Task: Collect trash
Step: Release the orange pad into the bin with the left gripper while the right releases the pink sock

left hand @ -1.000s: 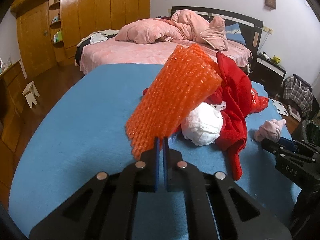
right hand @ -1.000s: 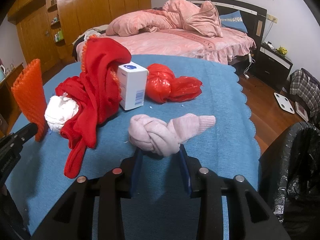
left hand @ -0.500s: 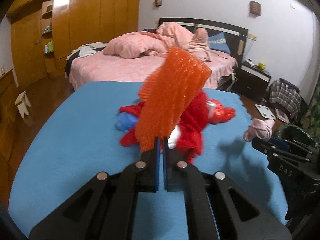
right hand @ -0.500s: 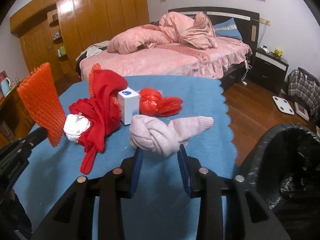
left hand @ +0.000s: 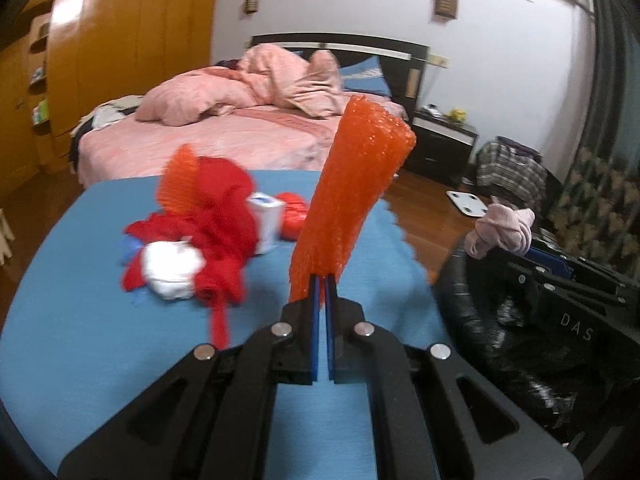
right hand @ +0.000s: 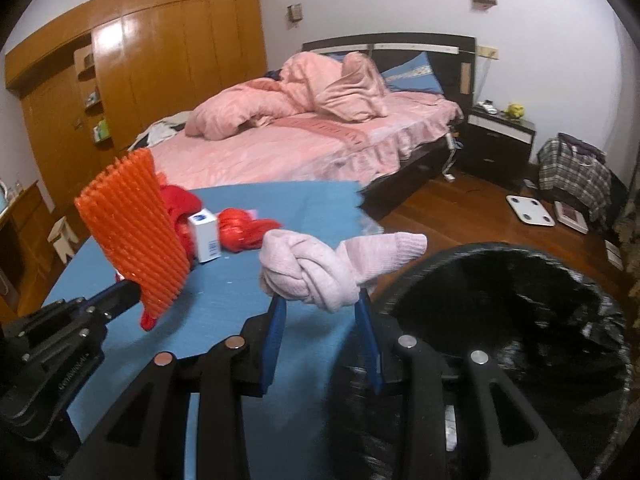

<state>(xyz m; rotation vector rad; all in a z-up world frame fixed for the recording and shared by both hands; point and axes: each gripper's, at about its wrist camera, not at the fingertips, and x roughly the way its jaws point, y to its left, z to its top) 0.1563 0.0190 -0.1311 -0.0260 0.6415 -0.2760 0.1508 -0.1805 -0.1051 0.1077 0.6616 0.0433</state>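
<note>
We've got the left tool [left hand: 322, 280] clamped on the orange foam net [left hand: 352, 192], the right tool [right hand: 320, 308] gripping the knotted pink sock [right hand: 316, 268] beside the black bin [right hand: 520, 320].

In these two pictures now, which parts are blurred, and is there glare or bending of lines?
Left wrist view: the red cloth pile and white box are smeared, while the orange mesh stays fairly sharp. Right wrist view: glare on the wardrobe doors; the pink sock is slightly soft. Both views bend straight lines near the edges.
</note>
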